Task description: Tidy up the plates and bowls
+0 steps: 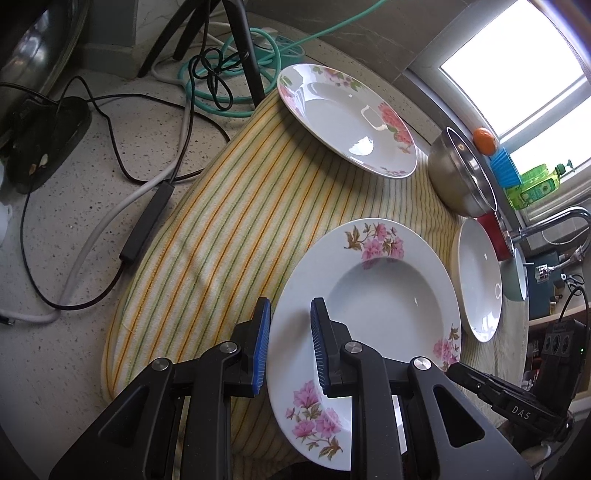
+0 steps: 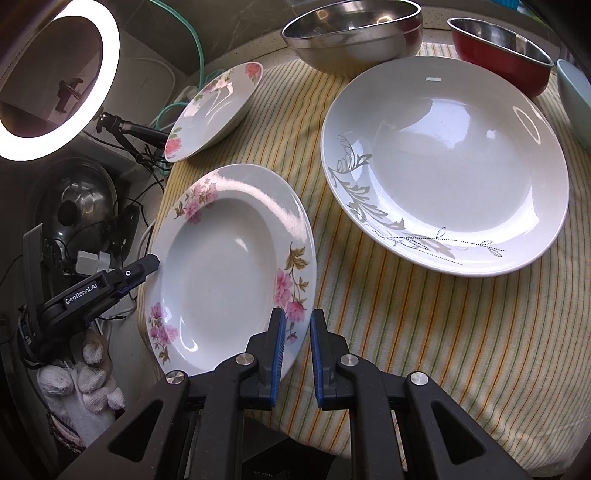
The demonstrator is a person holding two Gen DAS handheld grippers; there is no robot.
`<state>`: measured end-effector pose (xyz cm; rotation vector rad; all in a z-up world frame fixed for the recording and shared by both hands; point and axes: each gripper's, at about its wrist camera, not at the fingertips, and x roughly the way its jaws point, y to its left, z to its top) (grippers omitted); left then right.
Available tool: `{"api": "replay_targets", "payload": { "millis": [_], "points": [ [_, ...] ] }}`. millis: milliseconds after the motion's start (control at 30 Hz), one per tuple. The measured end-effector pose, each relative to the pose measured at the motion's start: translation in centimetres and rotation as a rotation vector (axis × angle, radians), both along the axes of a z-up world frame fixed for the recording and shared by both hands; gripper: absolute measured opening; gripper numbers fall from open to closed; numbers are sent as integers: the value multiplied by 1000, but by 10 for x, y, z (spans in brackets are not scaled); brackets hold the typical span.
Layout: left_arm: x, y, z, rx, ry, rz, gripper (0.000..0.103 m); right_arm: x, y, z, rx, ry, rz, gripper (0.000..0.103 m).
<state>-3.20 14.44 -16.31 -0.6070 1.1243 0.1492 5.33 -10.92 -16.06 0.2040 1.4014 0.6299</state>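
A deep white plate with pink flowers point(image 1: 384, 306) point(image 2: 221, 266) hangs tilted over the near edge of the striped cloth point(image 1: 221, 206). My left gripper point(image 1: 290, 306) is shut on its rim, one blue pad under it and one on top. On the opposite rim, my right gripper point(image 2: 296, 317) is shut the same way. Each gripper shows in the other's view: the left gripper point(image 2: 147, 264) at the plate's far rim, the right gripper point(image 1: 458, 369) at its other side. A flat floral plate point(image 1: 347, 118) point(image 2: 214, 110) and a leaf-patterned white plate point(image 2: 443, 166) point(image 1: 480, 280) lie on the cloth.
A steel bowl point(image 2: 354, 33), a red bowl point(image 2: 502, 55) and a pale blue bowl point(image 2: 576, 103) stand at the cloth's far edge. Cables point(image 1: 110, 147) and tripod legs point(image 1: 243, 55) crowd the counter. A ring light point(image 2: 55, 81) glows beside a gloved hand point(image 2: 88, 373).
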Motion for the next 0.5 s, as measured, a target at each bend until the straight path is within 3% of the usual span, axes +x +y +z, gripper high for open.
{"api": "replay_targets", "payload": {
  "millis": [500],
  "points": [
    [1,-13,1,3,1,-29,20,-10,-16,-1,-12,15,-11,12]
  ]
}}
